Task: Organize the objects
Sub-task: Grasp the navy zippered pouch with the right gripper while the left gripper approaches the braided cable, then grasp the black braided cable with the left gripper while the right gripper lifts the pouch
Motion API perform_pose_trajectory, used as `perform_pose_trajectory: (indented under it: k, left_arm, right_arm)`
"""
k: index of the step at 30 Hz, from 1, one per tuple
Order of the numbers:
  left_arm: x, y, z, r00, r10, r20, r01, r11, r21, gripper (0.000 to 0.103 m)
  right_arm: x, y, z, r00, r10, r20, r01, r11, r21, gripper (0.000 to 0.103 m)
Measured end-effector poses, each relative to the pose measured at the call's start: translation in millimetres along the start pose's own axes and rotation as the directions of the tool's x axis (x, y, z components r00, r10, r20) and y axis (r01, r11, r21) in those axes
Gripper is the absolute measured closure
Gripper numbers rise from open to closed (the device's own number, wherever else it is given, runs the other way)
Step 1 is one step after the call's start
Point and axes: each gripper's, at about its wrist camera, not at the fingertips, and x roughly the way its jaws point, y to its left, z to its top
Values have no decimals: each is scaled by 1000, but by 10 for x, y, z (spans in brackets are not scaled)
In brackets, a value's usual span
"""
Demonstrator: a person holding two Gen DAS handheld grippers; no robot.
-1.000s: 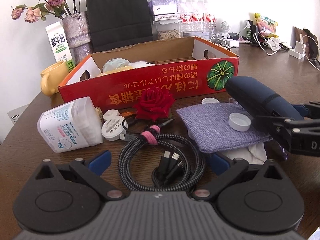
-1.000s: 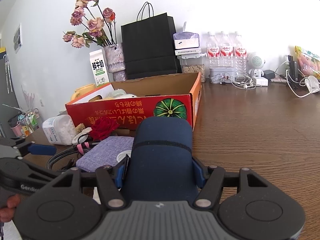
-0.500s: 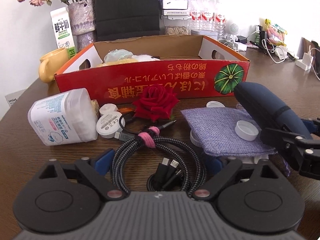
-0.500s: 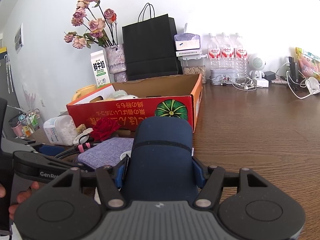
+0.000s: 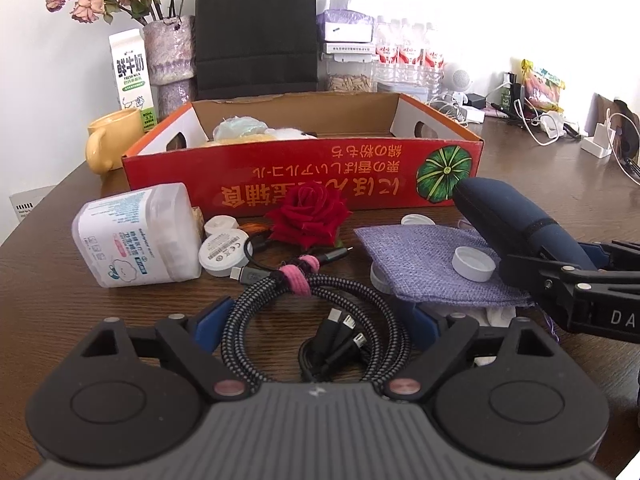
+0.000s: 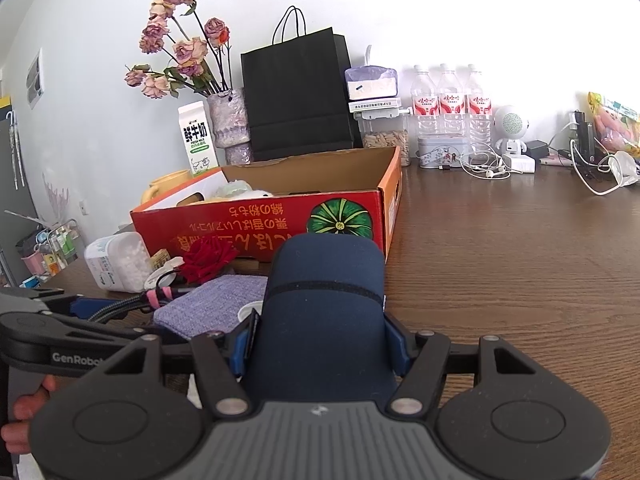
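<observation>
Narrowing a little since the earlier frame, the left gripper (image 5: 316,320) still stands apart, straddling the braided cable coil (image 5: 316,312) at lower centre. Light and floppy, probably; take it across the strapped bundle. The right gripper (image 6: 322,344) clamps the navy case (image 6: 324,312).

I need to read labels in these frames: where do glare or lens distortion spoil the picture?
Left wrist view: the wall behind the water bottles is blown out white, and the table edge bows. Right wrist view: the same wall glare at upper right, corners vignetted; the red box print stays sharp.
</observation>
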Motion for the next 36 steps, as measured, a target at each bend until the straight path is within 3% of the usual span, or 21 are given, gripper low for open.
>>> perform_pose_trajectory:
  k: [19,36]
  left_arm:
    - [-438,314,45,995,1,100,2,1000,-30,13]
    - [-417,382,578,972,-18,234,33,998,-61,13]
  right_arm:
    - [-133,247,-48,999,-33,36,34,998,-44,41]
    - [30,556,554,990,-23,136,38,993,-110,41]
